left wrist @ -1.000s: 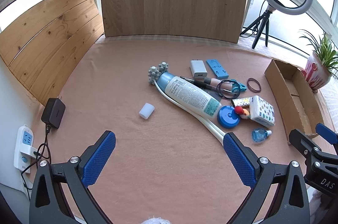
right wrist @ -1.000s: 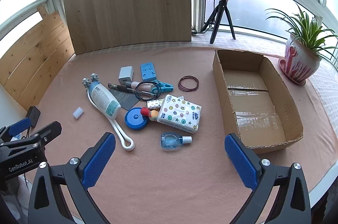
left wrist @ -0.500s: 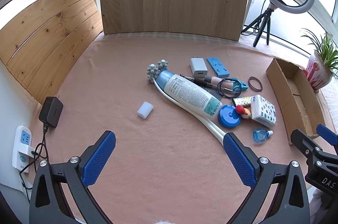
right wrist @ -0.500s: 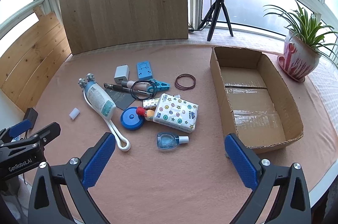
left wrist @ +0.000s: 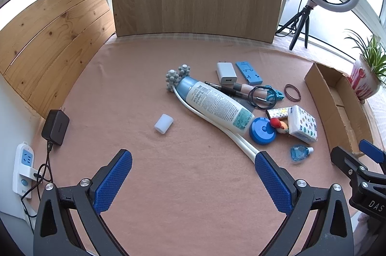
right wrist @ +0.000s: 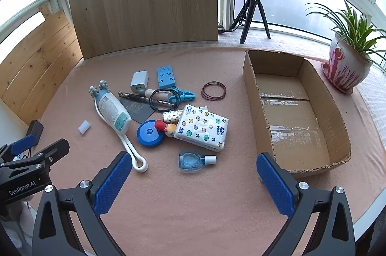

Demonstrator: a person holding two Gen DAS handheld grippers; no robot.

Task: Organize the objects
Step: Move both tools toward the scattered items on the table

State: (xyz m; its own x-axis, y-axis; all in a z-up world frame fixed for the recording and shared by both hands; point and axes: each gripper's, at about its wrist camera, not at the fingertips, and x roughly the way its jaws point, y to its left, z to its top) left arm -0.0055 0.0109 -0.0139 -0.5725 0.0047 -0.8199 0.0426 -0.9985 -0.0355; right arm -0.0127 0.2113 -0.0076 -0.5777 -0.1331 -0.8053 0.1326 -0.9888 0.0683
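Left wrist view: the left gripper (left wrist: 193, 166) hangs over bare pink cloth (left wrist: 183, 183), jaws spread wide and holding nothing. Ahead lie a white cap (left wrist: 164, 123) and a bottle (left wrist: 216, 106) among the clutter. The right gripper (right wrist: 194, 170), equally wide and empty, hovers near a small blue bottle (right wrist: 191, 161), with the cardboard box (right wrist: 251, 87) to its right.

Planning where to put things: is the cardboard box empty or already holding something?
Empty. The cardboard box shows only its bare, taped floor in the right wrist view; every item lies outside it.
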